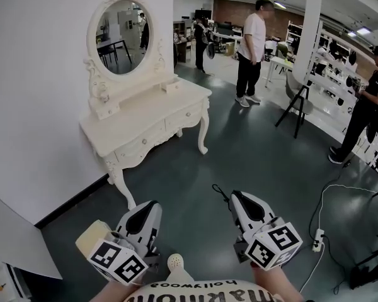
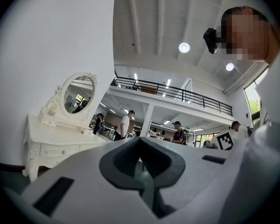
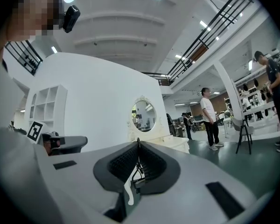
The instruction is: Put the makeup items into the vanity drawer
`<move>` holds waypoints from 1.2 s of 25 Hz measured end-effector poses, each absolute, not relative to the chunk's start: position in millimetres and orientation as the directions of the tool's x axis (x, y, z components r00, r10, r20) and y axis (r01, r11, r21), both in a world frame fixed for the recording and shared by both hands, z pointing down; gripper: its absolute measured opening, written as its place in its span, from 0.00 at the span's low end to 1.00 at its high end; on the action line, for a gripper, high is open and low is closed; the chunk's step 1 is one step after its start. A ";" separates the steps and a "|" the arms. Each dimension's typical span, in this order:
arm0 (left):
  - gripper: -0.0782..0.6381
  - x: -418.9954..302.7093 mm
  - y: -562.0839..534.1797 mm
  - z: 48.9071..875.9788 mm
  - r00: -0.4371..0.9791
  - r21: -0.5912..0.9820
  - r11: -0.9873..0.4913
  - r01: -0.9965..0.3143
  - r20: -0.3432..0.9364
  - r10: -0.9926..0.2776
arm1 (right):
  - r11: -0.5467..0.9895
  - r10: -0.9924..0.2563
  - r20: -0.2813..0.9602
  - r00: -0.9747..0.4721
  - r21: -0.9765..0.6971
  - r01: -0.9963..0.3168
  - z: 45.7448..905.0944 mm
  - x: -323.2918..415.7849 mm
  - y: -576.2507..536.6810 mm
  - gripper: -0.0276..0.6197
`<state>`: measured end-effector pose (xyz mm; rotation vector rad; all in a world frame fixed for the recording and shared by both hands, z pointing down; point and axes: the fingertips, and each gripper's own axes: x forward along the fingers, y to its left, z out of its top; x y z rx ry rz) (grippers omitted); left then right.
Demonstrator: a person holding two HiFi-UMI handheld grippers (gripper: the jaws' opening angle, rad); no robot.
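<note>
Left gripper [image 1: 152, 205]: low in the frame, left of centre, in the head view. Its jaws stand together, with nothing between them in the left gripper view.
Right gripper [image 1: 234, 195]: low in the frame, right of centre. Its jaws are closed on a thin black makeup tool [image 3: 137, 169], which has a small white part lower down.
Makeup tool in the head view: only a thin black loop sticks out past the tip of the right gripper.
Vanity [image 1: 145, 128]: cream-white, at the upper left of the head view, against the white wall and well apart from both grippers.
Drawers [image 1: 142, 145]: two in the front of the vanity, both closed.
Mirror [image 1: 121, 36]: oval, upright on the back of the vanity.
Floor [image 1: 252, 150]: dark green-grey.
People: one in a white shirt [image 1: 252, 43] at the top centre and one in dark clothes [image 1: 368, 106] at the right edge.
</note>
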<state>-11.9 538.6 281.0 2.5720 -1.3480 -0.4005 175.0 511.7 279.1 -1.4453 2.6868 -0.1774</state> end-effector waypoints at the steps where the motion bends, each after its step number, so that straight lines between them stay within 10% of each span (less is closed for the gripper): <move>1: 0.12 -13.8 528.4 279.5 0.544 0.309 -0.559 -0.769 -0.143 -0.827 | 0.546 -0.836 -0.019 -0.549 -0.142 -0.826 278.0 173.1 501.9 0.09; 30: 0.12 -79.4 305.4 250.7 0.560 0.292 -0.591 -0.752 -0.188 -0.807 | 0.534 -0.846 -0.049 -0.532 -0.110 -0.839 249.4 108.1 282.2 0.09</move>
